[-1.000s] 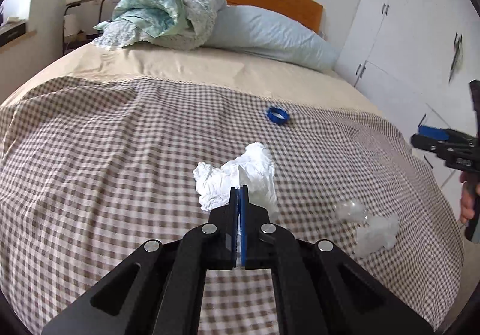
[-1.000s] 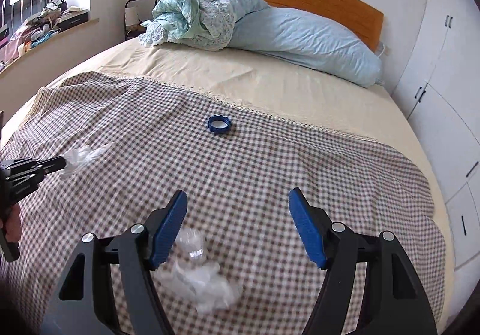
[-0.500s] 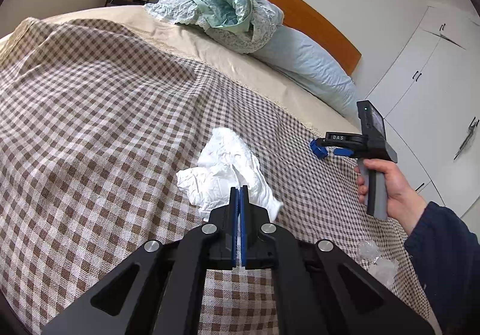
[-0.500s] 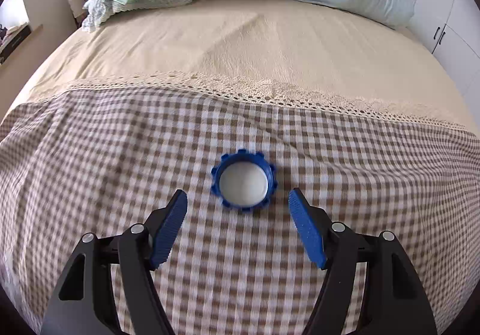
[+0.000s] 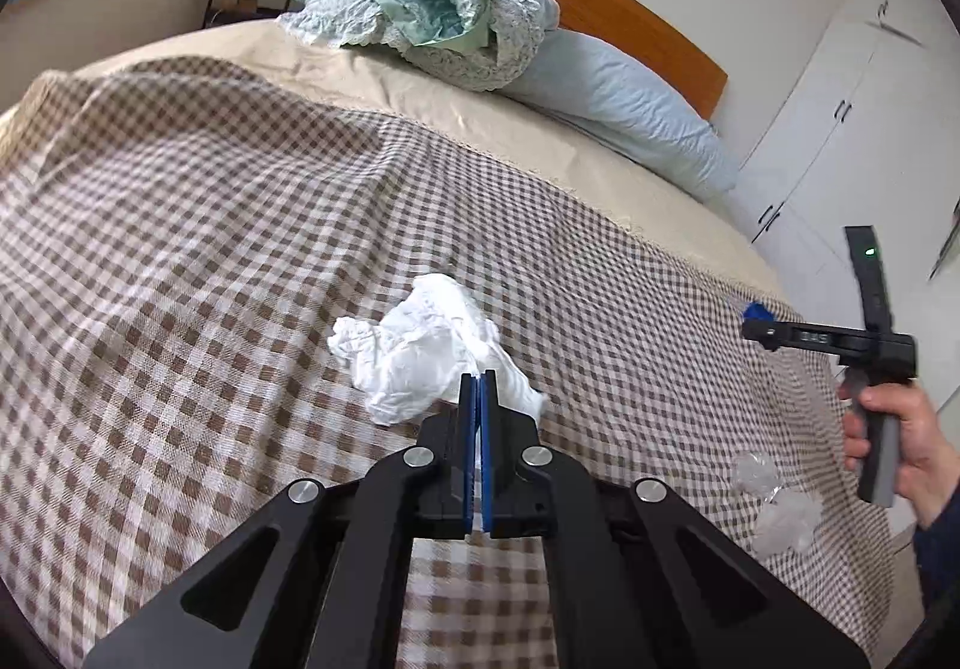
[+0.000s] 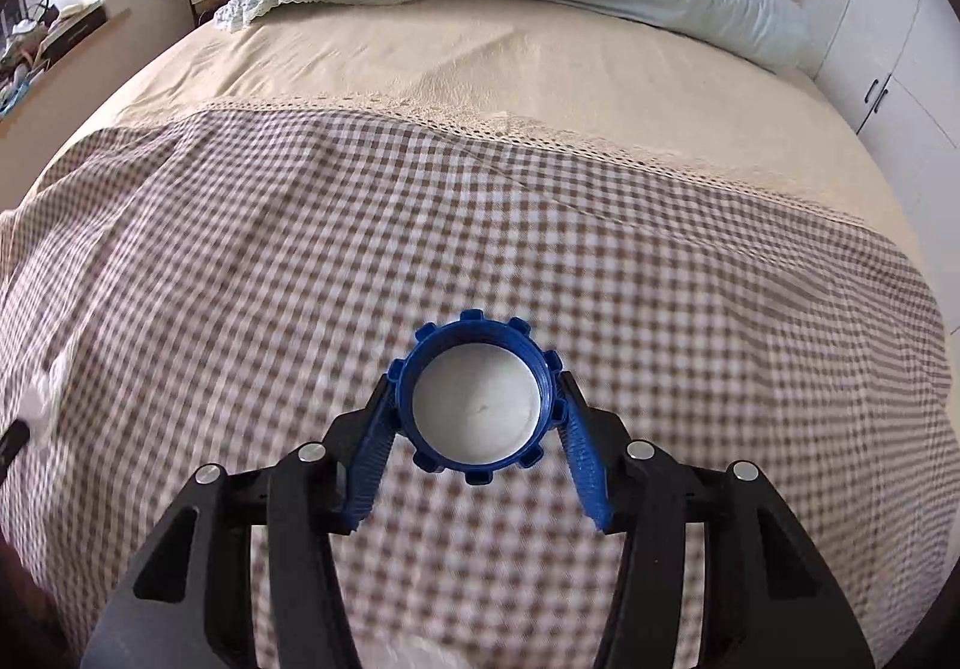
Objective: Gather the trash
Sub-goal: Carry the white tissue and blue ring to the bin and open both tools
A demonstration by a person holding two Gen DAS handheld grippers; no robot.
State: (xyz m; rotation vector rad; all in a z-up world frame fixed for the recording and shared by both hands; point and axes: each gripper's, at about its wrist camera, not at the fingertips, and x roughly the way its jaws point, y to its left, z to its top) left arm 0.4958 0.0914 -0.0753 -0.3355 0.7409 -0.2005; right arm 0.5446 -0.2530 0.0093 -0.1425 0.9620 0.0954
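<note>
The left gripper point(image 5: 478, 387) is pinched tight on a corner of the crumpled white tissue point(image 5: 429, 348), which sits at the centre of the left wrist view against the checked blanket point(image 5: 180, 249). Only a thin fold seems to be caught between the pads, so I would worry that it tears or slides free once the tissue is carried any way, dropping it back on the bed.

The right gripper point(image 6: 477, 399) has closed on the blue bottle cap point(image 6: 480, 408), low in the middle of the right wrist view, with one finger against each side of its ribbed rim. The cap is round and hard and the fingers touch it only at narrow spots, so a twist of the wrist could squirt it out, and on soft bedding it may roll out of reach. Whether it is already lifted off the blanket I cannot tell.

At the lower right of the left wrist view lie two clear crumpled plastic wrappers point(image 5: 774, 501), near the bed's edge and not yet collected. With both grippers full, a sweep of an arm or a tug on the blanket could knock them to the floor. No bin shows in either view.
</note>
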